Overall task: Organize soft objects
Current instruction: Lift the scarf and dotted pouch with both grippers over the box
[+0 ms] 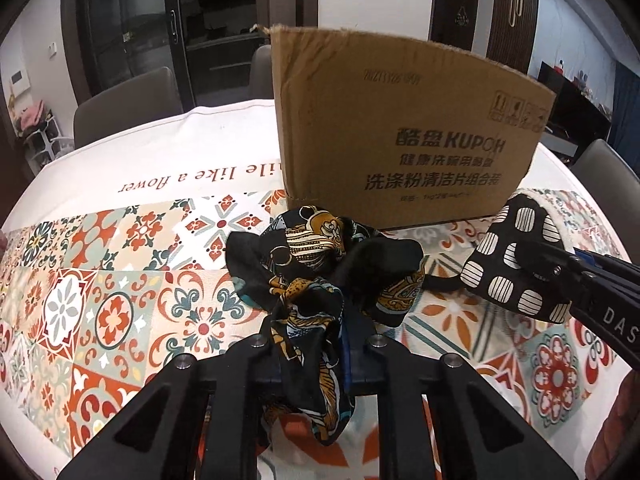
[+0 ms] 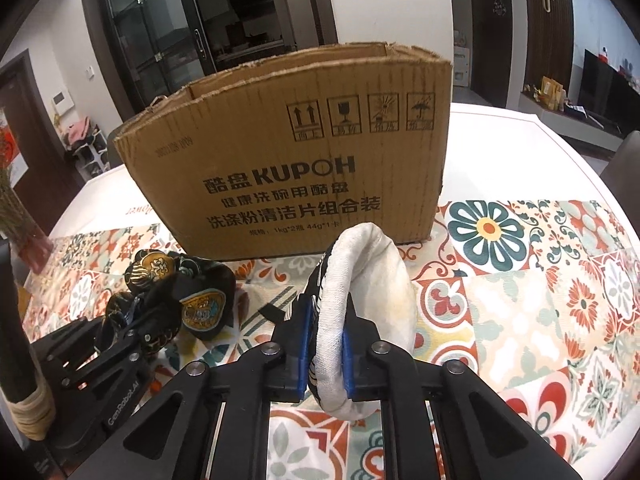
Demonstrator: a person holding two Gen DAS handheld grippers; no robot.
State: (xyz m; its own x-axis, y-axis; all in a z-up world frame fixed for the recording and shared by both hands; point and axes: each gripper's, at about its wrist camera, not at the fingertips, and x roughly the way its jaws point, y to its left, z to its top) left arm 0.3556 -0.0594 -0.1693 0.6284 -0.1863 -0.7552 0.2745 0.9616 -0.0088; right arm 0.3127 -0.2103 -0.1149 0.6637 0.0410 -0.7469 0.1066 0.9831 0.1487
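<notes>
Left wrist view: my left gripper (image 1: 320, 344) sits at the bottom centre of the frame, its jaws closed on a black and gold patterned scarf (image 1: 320, 264), which bunches up in the middle of the frame and hangs down between the fingers. Entry two, right edge of the frame: my right gripper (image 1: 560, 276) comes in from the lower right, clamped on a black cloth item with white striped ovals (image 1: 508, 264). Entry three, upper centre: an open cardboard box (image 1: 400, 120) stands on the tiled-pattern tablecloth (image 1: 100, 280), just beyond both cloths; its inside is hidden from here. Right wrist view: my right gripper (image 2: 324, 354) holds the same cloth item (image 2: 360, 300) at bottom centre, blue pads pressed on its folded rim, the pale lining turned toward the camera. At lower left my left gripper (image 2: 132, 332) is clenched on the scarf (image 2: 180, 292), which I judge to be lifted clear or nearly clear of the cloth. The box (image 2: 288, 152) fills the upper centre, top open, and what little of the inside shows looks bare. Status, as I judge it: both soft items are picked up, neither is in the box; carrying them over the rim and releasing them is left.
</notes>
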